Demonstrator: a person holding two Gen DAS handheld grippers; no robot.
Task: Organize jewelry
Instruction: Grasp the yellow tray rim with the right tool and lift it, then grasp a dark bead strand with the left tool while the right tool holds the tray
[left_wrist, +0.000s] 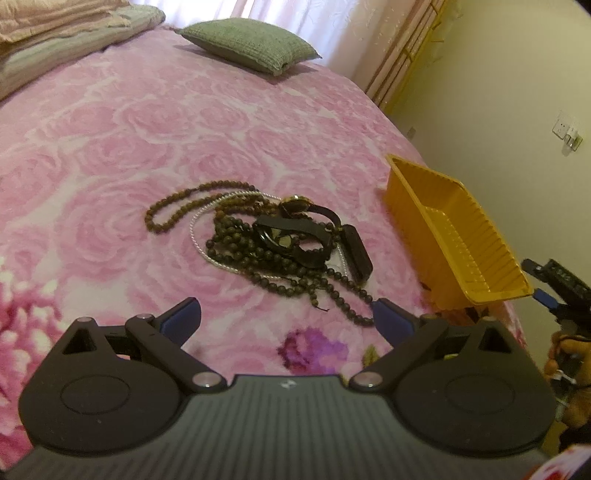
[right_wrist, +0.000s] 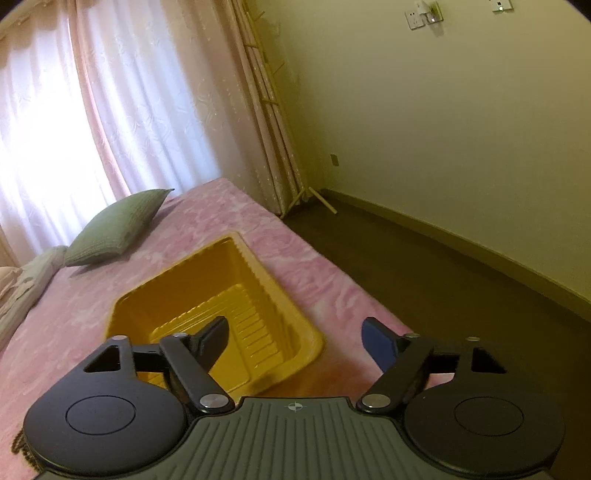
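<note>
Through the left wrist camera, the left gripper (left_wrist: 286, 319) hangs above the pink rose-patterned bedspread (left_wrist: 110, 155) with its blue-padded fingers (left_wrist: 184, 319) spread wide and nothing between them. Just beyond the fingertips lies the jewelry pile (left_wrist: 280, 243): dark bead necklaces (left_wrist: 166, 214), a silvery chain (left_wrist: 195, 236) and black watches (left_wrist: 306, 240), all tangled together. The yellow tray (left_wrist: 454, 236) sits to the right of the pile, near the bed's edge and apart from it. A green pillow (left_wrist: 251, 44) lies far behind the pile. The right gripper (left_wrist: 557, 288) shows only partly beyond the tray's near corner.

Through the right wrist camera, the right gripper (right_wrist: 295, 339) also has its fingers parted and holds nothing, hovering over the tray's (right_wrist: 207, 280) near right corner. The tray appears empty, though its near end is hidden. The green pillow (right_wrist: 118, 225) rests behind the tray, to its left, before the curtains (right_wrist: 110, 92).
</note>
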